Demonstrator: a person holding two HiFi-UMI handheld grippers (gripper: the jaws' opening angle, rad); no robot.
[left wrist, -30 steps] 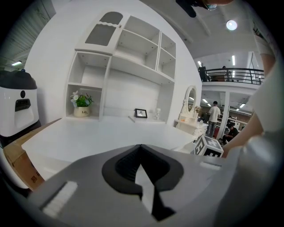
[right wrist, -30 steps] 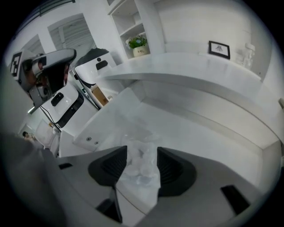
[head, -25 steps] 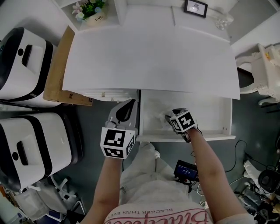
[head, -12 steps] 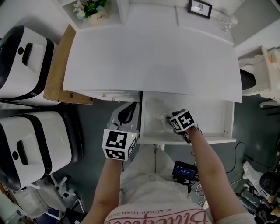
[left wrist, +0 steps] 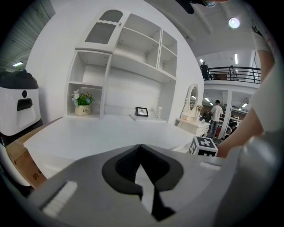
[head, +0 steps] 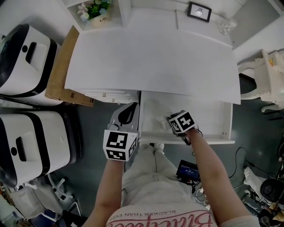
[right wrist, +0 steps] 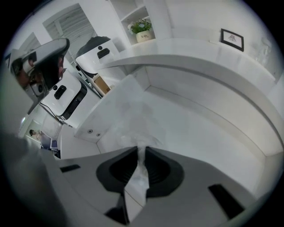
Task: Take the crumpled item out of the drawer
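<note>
The crumpled item [head: 158, 119], a wad of thin white material, lies in the left part of the open white drawer [head: 208, 141] under the desk. My right gripper [head: 169, 121] reaches into the drawer and its jaws are closing on the wad. In the right gripper view the crumpled item [right wrist: 133, 113] runs up between the dark pads [right wrist: 157, 166] of the right gripper [right wrist: 141, 153], pinched there. My left gripper [head: 128, 111] hovers outside the drawer's left wall, shut and holding nothing; in its own view the left gripper [left wrist: 141, 148] points over the desk top [left wrist: 102, 133].
The white desk top [head: 151, 57] overhangs the back of the drawer. Two white machines [head: 31, 146] and a cardboard sheet [head: 60, 66] stand at the left. A flower pot [head: 94, 9] and picture frame [head: 198, 10] sit at the back, a white chair [head: 262, 75] at the right.
The right gripper's jaws have closed in on the crumpled item inside the drawer. The left gripper has stayed beside the drawer's left wall.
</note>
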